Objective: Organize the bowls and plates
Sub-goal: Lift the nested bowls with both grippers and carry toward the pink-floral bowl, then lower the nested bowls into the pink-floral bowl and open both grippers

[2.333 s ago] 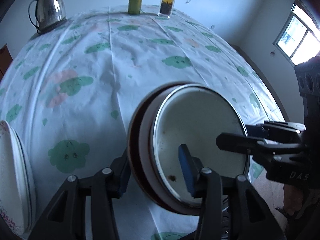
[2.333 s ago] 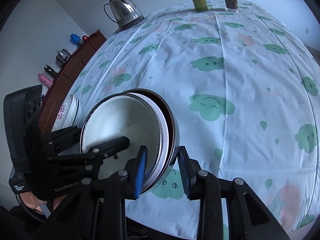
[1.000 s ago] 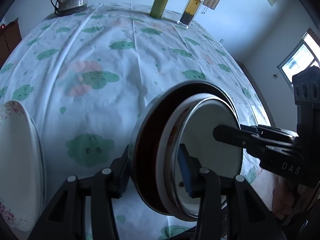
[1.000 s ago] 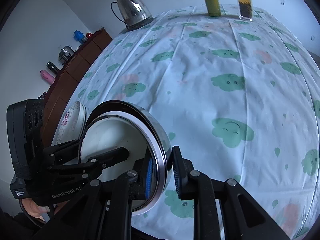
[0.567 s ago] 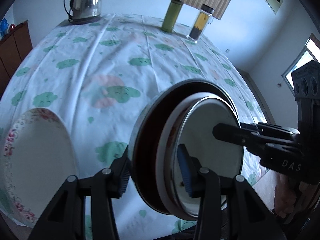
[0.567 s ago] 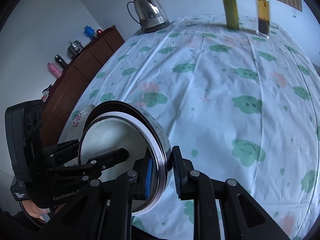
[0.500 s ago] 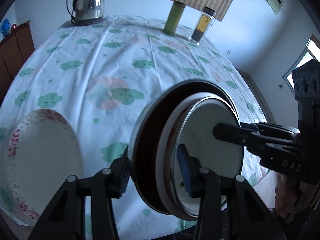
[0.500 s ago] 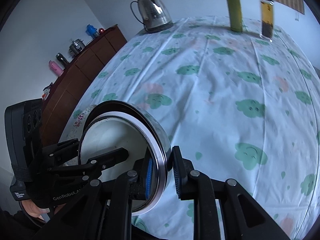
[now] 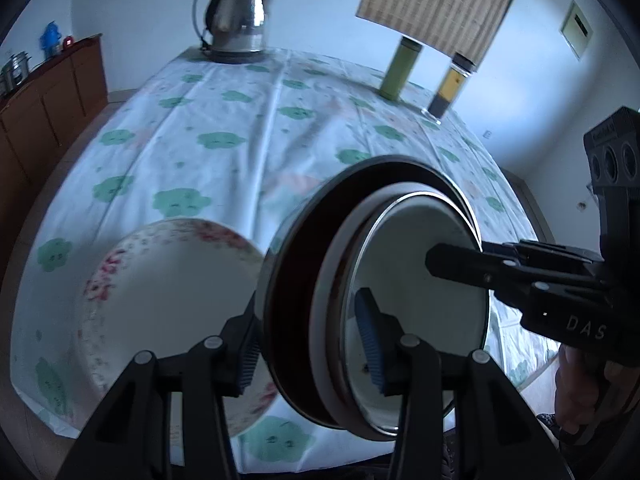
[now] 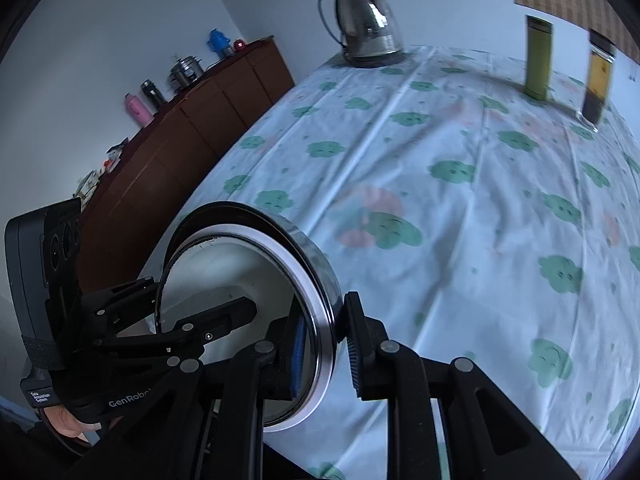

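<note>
Left wrist view is dominated by the table (image 9: 248, 128) under its cloud-print cloth, with a kettle (image 9: 236, 20), a green bottle (image 9: 398, 70) and a jar (image 9: 450, 88) standing at the far end. Next in size is the nested stack of bowls (image 9: 416, 280), held up off the cloth on edge with its open side toward the right: a dark outer bowl with a metal rim, a white one inside it, and a pale, steel-rimmed one innermost. A floral plate (image 9: 168, 292) lies flat on the cloth just beside and below the stack, near the table's front edge. Both tools are clamped on the stack's rim from opposite sides: the left gripper (image 9: 308, 344) has one blue pad inside the innermost bowl and the other against the outer wall, and the right gripper (image 10: 324, 344) pinches the rim in the same way. I judge the stack rigid, fairly heavy for a rim pinch, breakable if it is ceramic, and smooth enough to slide; the loose inner bowls could shift when tilted this far. Opposite rim points, as held now, look like the sensible purchase, with the stack levelled before it is set down.
</note>
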`<move>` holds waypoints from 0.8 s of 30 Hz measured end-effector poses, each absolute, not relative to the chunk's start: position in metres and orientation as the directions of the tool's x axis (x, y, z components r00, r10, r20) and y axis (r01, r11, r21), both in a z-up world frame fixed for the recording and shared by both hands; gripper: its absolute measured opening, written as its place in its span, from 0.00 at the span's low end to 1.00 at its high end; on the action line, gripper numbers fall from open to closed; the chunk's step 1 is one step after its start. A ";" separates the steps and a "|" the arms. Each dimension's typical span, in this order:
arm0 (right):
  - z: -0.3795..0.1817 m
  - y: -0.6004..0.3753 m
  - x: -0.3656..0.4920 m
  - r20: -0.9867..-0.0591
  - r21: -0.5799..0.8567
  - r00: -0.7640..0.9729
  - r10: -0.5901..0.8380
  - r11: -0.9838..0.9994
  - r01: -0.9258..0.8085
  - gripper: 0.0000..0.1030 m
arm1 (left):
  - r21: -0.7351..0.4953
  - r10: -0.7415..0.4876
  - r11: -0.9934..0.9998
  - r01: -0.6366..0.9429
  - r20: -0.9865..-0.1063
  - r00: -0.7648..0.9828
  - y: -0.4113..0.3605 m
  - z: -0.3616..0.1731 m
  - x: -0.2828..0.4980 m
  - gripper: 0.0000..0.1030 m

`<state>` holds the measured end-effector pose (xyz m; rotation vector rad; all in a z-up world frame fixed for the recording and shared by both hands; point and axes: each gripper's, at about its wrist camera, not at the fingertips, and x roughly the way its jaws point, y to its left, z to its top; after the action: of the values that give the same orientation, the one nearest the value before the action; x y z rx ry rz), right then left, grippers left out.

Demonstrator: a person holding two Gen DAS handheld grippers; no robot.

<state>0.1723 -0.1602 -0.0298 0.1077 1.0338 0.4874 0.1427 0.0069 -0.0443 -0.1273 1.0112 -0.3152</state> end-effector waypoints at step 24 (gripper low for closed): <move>-0.035 -0.061 0.191 -0.837 0.306 0.281 0.470 0.827 -0.472 0.20 | -0.233 -0.227 0.971 0.051 -0.834 0.503 0.092 -0.052 0.129 0.43</move>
<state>0.1914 -0.0614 -0.0346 -0.0023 1.1202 0.6311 0.1286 0.0918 -0.0515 -0.1871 1.0323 -0.1687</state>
